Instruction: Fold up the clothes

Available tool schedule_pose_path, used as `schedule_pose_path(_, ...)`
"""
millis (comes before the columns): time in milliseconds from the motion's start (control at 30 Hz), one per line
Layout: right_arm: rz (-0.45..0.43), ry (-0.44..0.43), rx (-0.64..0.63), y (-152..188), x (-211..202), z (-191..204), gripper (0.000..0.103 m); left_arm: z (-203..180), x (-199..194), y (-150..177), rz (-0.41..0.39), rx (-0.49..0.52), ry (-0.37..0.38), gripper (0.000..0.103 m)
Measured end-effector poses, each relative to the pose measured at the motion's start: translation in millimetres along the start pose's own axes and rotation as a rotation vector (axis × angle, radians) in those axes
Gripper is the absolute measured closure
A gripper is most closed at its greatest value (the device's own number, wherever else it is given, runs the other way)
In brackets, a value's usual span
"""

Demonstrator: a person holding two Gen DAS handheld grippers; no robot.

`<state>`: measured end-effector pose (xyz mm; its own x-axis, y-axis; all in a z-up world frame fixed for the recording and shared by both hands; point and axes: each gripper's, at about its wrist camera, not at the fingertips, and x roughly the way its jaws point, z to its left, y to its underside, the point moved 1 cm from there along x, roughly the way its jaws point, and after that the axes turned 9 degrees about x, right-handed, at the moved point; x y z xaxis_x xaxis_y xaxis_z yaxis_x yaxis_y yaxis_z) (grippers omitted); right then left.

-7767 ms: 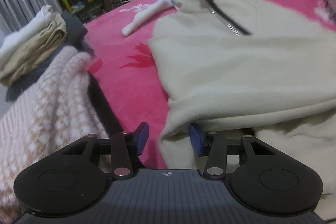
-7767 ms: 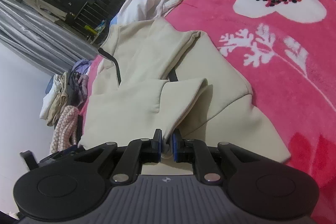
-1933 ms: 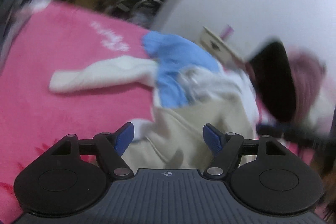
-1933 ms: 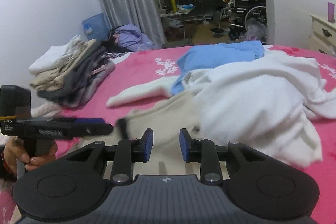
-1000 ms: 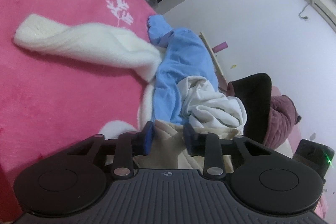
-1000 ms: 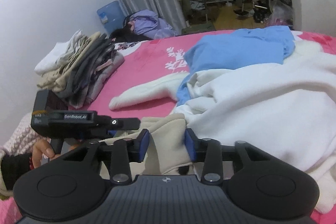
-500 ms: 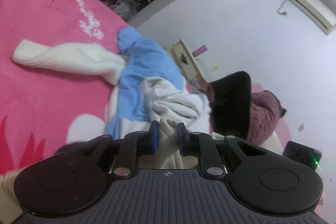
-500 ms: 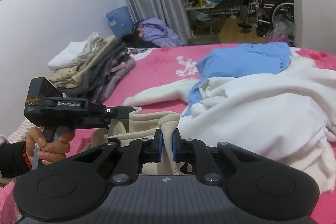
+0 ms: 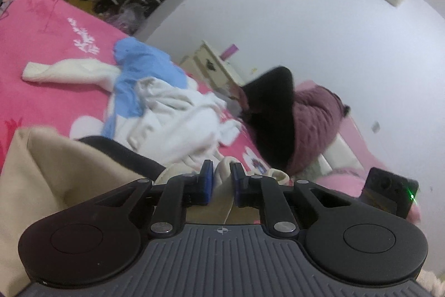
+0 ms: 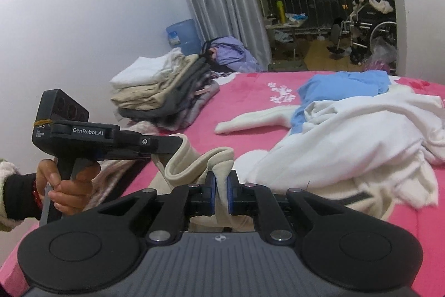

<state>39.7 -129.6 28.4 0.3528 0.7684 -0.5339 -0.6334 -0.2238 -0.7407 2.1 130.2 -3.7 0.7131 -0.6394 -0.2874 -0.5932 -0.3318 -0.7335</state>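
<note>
While we hold beige garment (image 10: pixel 192 160) lifted over pink bed (image 10: pixel 250 93): left gripper (image 9: pixel 221 174) and right gripper (image 10: pixel 219 180) both clenched on its top edge. Risk: thick fleece slipping from pads; hem snagging white clothes pile (image 10: pixel 361 130).

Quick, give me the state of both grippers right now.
Left gripper: shut on the beige garment.
Right gripper: shut on the same garment's edge.
</note>
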Motion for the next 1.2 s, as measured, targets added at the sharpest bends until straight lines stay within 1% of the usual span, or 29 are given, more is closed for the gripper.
schedule_pose_path(100, -0.017, 0.015, 0.018, 24.4, -24.9, 21.0, 0.093, -20.2, -19.6, 16.5, 0.028, 0.034, 0.036, 0.091)
schedule_pose_path(233, -0.028, 0.030, 0.065, 61.9, -54.5, 43.4, 0.093, -43.1, -41.8, 43.8, 0.086, 0.075, 0.077, 0.091)
schedule_pose_path(333, -0.035, 0.037, 0.114, 95.4, -74.2, 56.9, 0.093, -54.7, -54.1, 65.9, 0.132, 0.110, 0.106, 0.091)
schedule_pose_path(433, -0.042, 0.040, 0.170, 127.1, -89.6, 64.0, 0.093, -59.8, -61.4, 88.0, 0.193, 0.111, 0.126, 0.091)
schedule_pose_path(500, -0.041, 0.045, 0.207, 147.3, -97.6, 66.2, 0.093, -62.3, -64.6, 102.4, 0.241, 0.116, 0.138, 0.091)
schedule_pose_path(667, -0.033, 0.049, 0.286, 188.7, -113.0, 65.5, 0.093, -69.0, -67.9, 136.9, 0.380, 0.177, 0.159, 0.091)
schedule_pose_path(833, -0.031, 0.028, 0.374, 218.8, -123.6, 52.6, 0.093, -66.3, -67.4, 165.6, 0.496, 0.182, 0.175, 0.091)
schedule_pose_path(967, -0.045, 0.001, 0.423, 234.8, -131.9, 46.5, 0.093, -69.0, -67.1, 183.1, 0.572, 0.212, 0.190, 0.092)
schedule_pose_path(1033, -0.049, -0.009, 0.425, 239.9, -136.6, 46.1, 0.093, -73.9, -68.4, 188.3, 0.603, 0.252, 0.204, 0.092)
schedule_pose_path(1100, -0.040, -0.001, 0.407, 244.3, -140.8, 47.0, 0.093, -80.3, -70.3, 193.9, 0.634, 0.326, 0.205, 0.092)
schedule_pose_path(1133, -0.025, 0.019, 0.386, 247.3, -141.6, 47.9, 0.093, -83.2, -70.9, 197.5, 0.653, 0.369, 0.198, 0.092)
schedule_pose_path(1200, 0.043, 0.069, 0.322, 253.8, -138.4, 51.6, 0.094, -87.9, -71.5, 206.2, 0.693, 0.462, 0.182, 0.092)
